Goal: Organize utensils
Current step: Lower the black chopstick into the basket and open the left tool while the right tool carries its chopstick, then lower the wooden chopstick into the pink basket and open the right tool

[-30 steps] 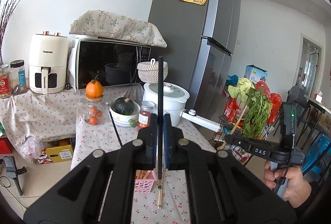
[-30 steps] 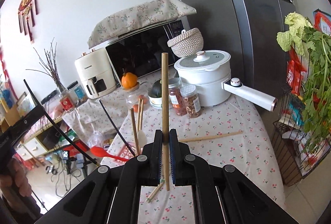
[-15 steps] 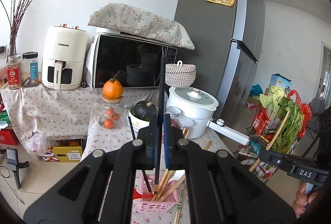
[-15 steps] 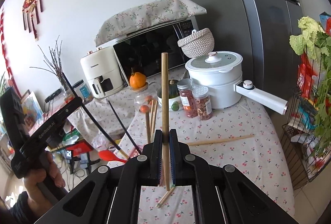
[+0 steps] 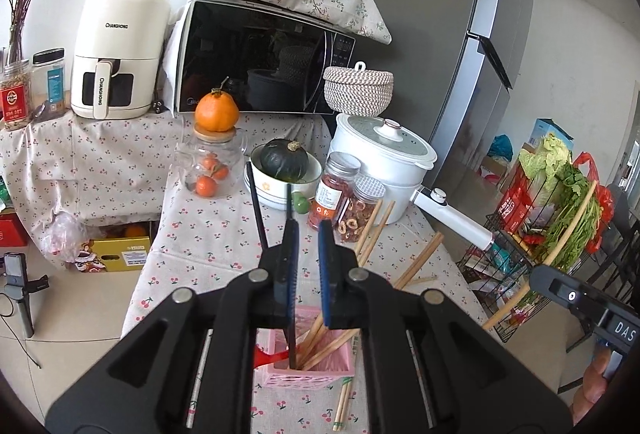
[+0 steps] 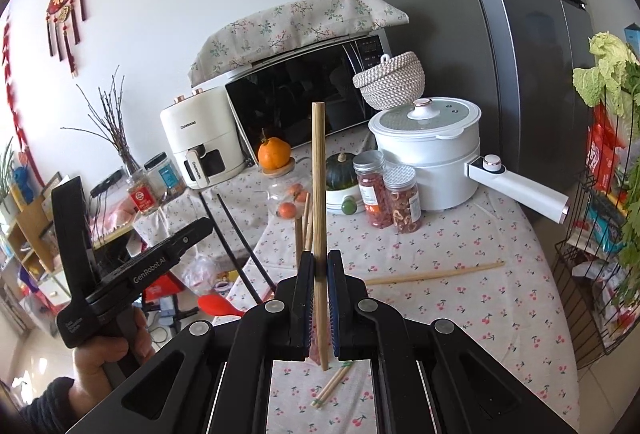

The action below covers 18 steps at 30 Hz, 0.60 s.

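My left gripper [image 5: 307, 234] is open above a pink basket [image 5: 308, 364] that holds several wooden chopsticks, a red spoon and black chopsticks. One black chopstick [image 5: 291, 298] stands in the basket against the left pad. My right gripper [image 6: 319, 266] is shut on an upright wooden chopstick [image 6: 318, 193]. A wooden chopstick pair [image 6: 332, 384] lies on the cloth below it. Another wooden chopstick [image 6: 434, 273] lies farther right on the table.
The cherry-print table [image 5: 208, 234] carries a white pot [image 5: 382, 161] with a long handle, two jars [image 5: 352, 197], a bowl with a green squash [image 5: 284, 163] and a glass jar with oranges [image 5: 210, 169]. A microwave [image 5: 260, 53], air fryer [image 5: 118, 53] and fridge stand behind. A vegetable rack [image 5: 548, 218] stands at the right.
My left gripper has opened and let go of the black chopstick, which now stands in the pink basket. The left view has come closer to the table. My right gripper still holds its wooden chopstick.
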{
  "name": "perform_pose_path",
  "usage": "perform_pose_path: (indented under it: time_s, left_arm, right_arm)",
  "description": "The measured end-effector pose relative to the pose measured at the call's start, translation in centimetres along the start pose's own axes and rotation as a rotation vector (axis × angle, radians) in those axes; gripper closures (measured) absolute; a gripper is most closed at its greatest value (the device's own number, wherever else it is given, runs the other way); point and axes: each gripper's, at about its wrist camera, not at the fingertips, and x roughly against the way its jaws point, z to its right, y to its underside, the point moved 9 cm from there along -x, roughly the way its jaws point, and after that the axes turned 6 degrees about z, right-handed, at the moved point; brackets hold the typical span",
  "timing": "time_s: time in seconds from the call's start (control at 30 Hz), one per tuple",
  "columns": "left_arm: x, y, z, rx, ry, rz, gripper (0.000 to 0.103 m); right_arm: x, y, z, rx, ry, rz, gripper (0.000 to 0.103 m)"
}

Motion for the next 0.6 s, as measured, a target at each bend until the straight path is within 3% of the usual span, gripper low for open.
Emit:
perform_pose_path:
  time_s: [0.03, 0.1, 0.2, 0.3, 0.43, 0.6]
  left_arm:
    - [0.1, 0.0, 0.1, -0.003, 0.000, 0.004, 0.073]
    - [0.7, -0.3, 0.0, -0.006, -0.018, 0.034, 0.045]
    - [1.5, -0.7, -0.2, -0.018, -0.038, 0.045, 0.032]
    - [2.1, -0.4, -1.0, -0.020, -0.077, 0.015, 0.021]
    - [2.6, 1.2, -2.8, -0.020, -0.153, -0.070, 0.016]
    - [3.5, 3.8, -4.1, 0.011, -0.150, -0.178, 0.007]
  right_arm:
    - [-0.1, 0.0, -0.1, 0.000, -0.001, 0.000, 0.096]
    - [-0.2, 0.0, -0.3, 0.000, -0.005, 0.005, 0.096]
    - [-0.2, -0.3, -0.8, 0.003, -0.017, 0.021, 0.096]
    - [-0.1, -0.9, -1.6, 0.004, -0.036, 0.043, 0.096]
    - [-0.6, -1.4, -2.5, 0.007, -0.046, 0.062, 0.096]
    - [-1.7, -1.5, -3.4, -0.001, -0.062, 0.069, 0.096]
